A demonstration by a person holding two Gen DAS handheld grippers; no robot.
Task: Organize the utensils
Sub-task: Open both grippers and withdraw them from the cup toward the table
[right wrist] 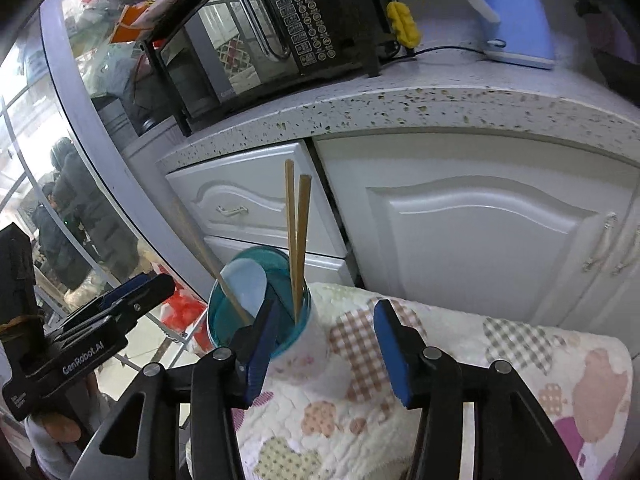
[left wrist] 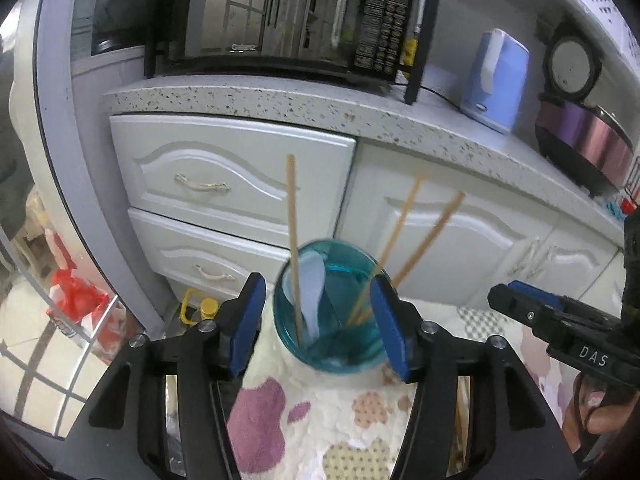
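1. The blue cup stands upright near the far left corner of the patchwork cloth that covers the table, close to the cloth's edge. It holds three wooden chopsticks and a white spoon.

2. Risk: the cup is tall, narrow and close to the edge. A nudge from either tool could tip it off the cloth toward the floor, and the soft, quilted cloth gives it a poor footing.

3. Risk: the chopsticks lean loosely against the rim, two toward the right and one toward the left. A finger that catches one on the way out could lever it from the cup or drag the cup over.

4. Left tool: released, with its jaws spread wide, one blue pad on each side of the cup. I judge that the pads do not press on it; a gap shows on the left side, while the right pad sits very close to the rim.

5. Right tool: also released and holding nothing, its jaws partly apart. Its left finger overlaps the cup's near wall in its own view; whether it touches I cannot tell. The space between the pads shows only cloth.

6. The two tools are close together by the cup, so they could bump each other.
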